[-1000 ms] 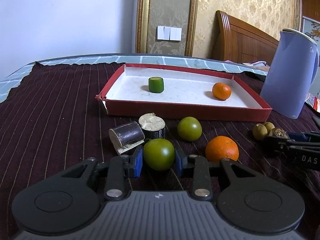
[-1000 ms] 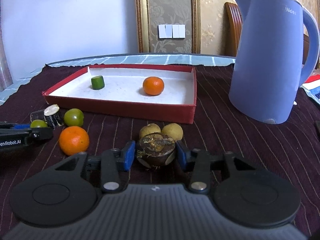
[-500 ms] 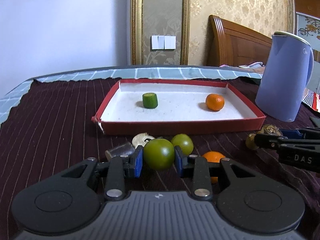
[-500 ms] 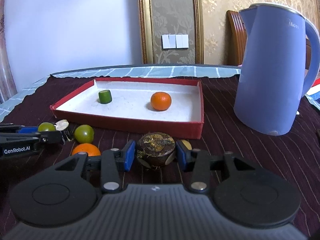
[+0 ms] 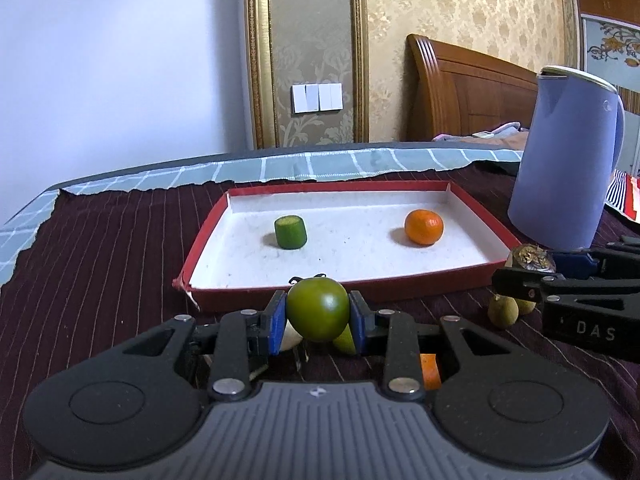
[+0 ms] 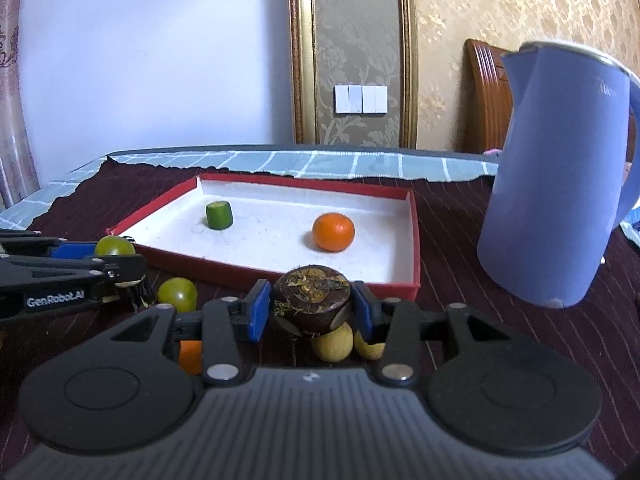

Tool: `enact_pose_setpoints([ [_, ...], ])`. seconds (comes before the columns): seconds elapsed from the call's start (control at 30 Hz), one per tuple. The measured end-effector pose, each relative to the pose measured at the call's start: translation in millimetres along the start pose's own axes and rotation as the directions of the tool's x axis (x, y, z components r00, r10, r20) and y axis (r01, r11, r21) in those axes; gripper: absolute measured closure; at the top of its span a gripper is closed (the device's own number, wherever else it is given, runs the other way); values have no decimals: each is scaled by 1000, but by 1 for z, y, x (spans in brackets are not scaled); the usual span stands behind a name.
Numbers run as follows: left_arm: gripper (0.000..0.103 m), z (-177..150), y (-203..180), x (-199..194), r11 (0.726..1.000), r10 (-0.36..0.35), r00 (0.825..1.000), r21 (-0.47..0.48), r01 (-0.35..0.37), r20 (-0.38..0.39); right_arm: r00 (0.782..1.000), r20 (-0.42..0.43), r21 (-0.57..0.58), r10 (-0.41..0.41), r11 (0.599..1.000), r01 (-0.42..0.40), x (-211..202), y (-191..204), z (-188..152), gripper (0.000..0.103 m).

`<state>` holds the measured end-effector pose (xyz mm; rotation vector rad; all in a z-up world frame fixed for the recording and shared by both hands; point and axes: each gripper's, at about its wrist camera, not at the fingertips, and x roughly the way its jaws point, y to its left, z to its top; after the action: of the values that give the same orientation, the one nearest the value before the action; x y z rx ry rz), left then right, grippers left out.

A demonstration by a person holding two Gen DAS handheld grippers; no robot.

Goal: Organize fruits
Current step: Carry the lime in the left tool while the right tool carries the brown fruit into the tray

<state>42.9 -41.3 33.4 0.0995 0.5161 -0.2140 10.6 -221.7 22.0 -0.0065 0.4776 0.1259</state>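
Fruits: green tomato, smooth, firm, slippery, pinched across its middle in my left gripper; brown fruit, rough, stiff, clamped in my right gripper, both below tray, orange at one o'clock.

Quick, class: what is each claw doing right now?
Left claw: closed on the green tomato.
Right claw: closed on the dark brown round piece.
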Motion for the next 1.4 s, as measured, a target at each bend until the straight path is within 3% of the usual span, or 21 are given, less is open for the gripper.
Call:
enact_pose_setpoints([
  [0.5, 71, 29, -6, 22, 1000, 3, 1000, 26, -3, 4, 1000, 16, -23, 14, 1000, -14, 11, -1, 26, 61],
  [0.83, 71, 43, -8, 45, 997, 41, 999, 58, -41, -1, 1000, 13, -40, -5, 999, 6, 26, -6, 44, 61],
  [1.4, 71, 66, -8, 101, 995, 67, 996, 75, -63, -56, 999, -37, 10, -4, 1000, 4, 75, -23, 65, 61],
])
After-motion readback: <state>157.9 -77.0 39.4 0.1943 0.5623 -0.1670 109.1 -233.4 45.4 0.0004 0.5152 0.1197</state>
